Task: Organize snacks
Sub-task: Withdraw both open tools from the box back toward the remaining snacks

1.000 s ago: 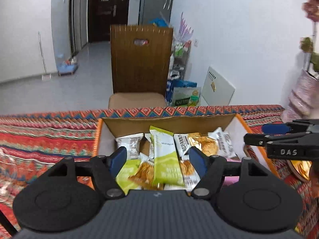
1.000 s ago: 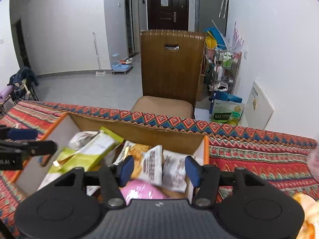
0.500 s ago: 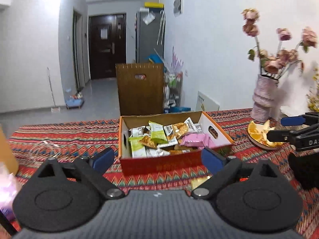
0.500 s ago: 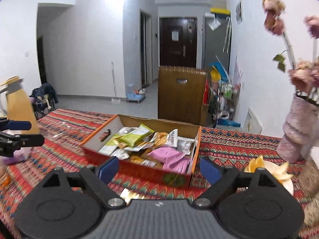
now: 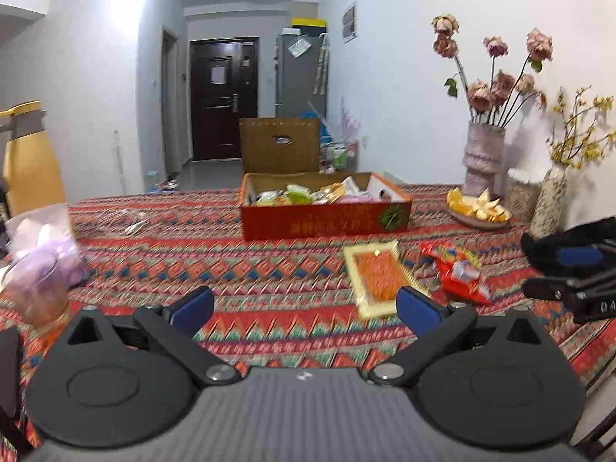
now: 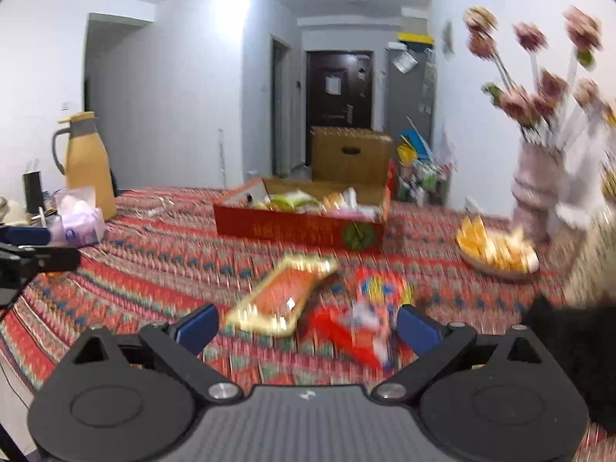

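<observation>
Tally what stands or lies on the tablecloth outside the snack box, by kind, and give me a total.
Loose snack packets: 2, a gold-edged orange packet and a red packet
Vases: 2, a pink vase with dried roses and a speckled vase with yellow sprigs
Plates of orange peel: 1
Yellow jugs: 1
Bags of tissues: 1
Total: 7

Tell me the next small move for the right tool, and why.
Probably ease the right tool forward and down over the red snack packet. Its jaws, just opened wide, hold nothing, and that packet lies loose on the tablecloth outside the snack box, nearest this tool.
</observation>
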`<move>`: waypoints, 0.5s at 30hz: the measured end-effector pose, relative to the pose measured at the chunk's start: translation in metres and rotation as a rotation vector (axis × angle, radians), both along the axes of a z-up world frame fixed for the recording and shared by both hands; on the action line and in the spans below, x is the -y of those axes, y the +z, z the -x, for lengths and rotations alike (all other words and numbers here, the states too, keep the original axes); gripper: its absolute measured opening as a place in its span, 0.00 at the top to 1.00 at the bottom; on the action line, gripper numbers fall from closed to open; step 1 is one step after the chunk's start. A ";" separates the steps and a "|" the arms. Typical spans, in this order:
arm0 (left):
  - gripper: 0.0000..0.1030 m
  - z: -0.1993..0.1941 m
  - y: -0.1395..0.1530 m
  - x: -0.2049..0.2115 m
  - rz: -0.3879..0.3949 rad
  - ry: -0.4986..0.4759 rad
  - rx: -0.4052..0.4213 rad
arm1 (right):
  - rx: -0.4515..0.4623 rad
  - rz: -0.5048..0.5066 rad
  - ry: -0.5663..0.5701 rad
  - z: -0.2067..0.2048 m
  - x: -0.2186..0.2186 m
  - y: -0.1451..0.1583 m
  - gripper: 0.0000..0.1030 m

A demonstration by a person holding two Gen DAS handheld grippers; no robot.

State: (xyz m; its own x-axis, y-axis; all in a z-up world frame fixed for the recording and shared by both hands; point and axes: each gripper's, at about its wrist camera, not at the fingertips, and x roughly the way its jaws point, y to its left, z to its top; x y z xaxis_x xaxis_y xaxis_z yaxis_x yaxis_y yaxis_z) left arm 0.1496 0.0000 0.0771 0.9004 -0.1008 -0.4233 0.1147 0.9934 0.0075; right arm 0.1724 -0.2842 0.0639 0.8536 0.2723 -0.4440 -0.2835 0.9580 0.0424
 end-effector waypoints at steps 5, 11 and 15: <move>0.00 0.013 -0.016 0.002 -0.012 0.031 -0.039 | -0.080 -0.005 -0.057 0.019 0.013 -0.035 0.04; 0.00 0.013 -0.031 0.008 -0.011 0.040 -0.090 | -0.121 -0.031 -0.097 0.035 0.021 -0.056 0.04; 0.00 0.006 -0.036 0.017 -0.019 0.016 -0.108 | -0.126 -0.026 -0.101 0.035 0.023 -0.061 0.04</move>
